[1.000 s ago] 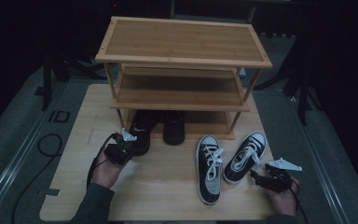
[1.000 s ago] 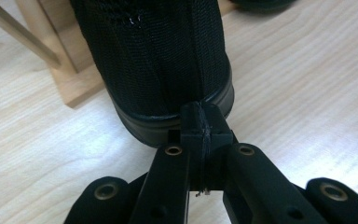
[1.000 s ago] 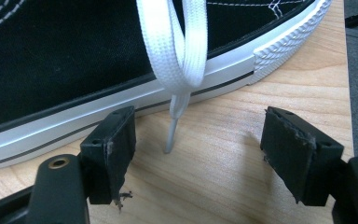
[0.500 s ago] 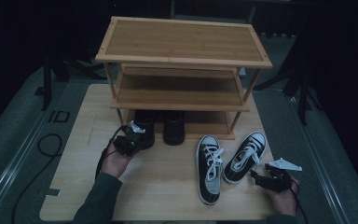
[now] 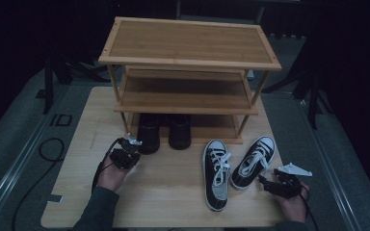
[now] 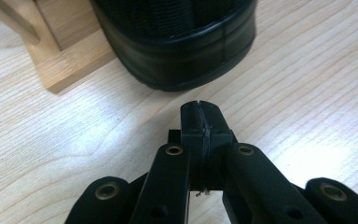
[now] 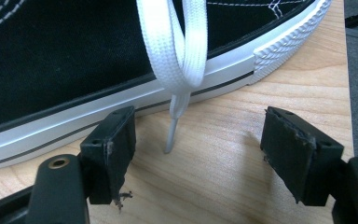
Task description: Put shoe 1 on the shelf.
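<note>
At frame centre, the bamboo shoe rack [image 5: 188,57] holds two black shoes [image 5: 166,131] on its bottom shelf. Two black-and-white sneakers [image 5: 233,166] lie lower right. The left gripper [image 6: 200,122] is pressed together, empty, beside a black shoe; the right gripper [image 7: 196,149] gapes around a white lace [image 7: 177,56].

A black cable [image 5: 43,159] curls on grey floor [image 5: 9,144] beside the table [image 5: 173,192].
</note>
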Tool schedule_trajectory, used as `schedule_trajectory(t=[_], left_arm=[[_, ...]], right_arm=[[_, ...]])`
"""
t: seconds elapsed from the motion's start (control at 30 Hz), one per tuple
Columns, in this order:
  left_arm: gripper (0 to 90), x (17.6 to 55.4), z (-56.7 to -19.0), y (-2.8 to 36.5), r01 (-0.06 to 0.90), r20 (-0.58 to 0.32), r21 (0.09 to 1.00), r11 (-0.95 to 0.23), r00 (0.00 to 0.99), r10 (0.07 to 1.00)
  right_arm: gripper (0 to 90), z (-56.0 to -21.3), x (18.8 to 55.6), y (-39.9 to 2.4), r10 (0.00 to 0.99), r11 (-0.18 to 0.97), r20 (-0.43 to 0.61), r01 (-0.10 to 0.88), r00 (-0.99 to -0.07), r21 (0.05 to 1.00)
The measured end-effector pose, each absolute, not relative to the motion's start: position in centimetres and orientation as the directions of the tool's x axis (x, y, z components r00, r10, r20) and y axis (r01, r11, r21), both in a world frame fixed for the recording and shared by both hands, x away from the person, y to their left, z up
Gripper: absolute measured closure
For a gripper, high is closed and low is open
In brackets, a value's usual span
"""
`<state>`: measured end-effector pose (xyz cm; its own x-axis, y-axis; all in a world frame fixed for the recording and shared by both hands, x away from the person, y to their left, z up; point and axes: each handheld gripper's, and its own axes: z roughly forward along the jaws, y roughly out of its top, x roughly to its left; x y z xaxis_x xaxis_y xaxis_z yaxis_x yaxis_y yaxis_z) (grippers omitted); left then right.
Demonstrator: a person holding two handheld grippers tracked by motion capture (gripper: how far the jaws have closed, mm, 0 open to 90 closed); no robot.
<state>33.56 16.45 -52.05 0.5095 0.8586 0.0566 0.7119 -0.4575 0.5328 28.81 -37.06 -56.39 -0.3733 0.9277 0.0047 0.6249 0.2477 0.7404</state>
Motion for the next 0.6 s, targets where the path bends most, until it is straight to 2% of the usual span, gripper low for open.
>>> schedule_trajectory(t=[0.6], left_arm=[[90.0, 35.7, -52.9, 14.8, 0.717, 0.081, 0.484, -0.501, 0.533, 0.842]], right_arm=[[26.2, -56.4, 28.8, -37.1, 0.928, 0.247, 0.005, 0.625, -0.373, 0.74]])
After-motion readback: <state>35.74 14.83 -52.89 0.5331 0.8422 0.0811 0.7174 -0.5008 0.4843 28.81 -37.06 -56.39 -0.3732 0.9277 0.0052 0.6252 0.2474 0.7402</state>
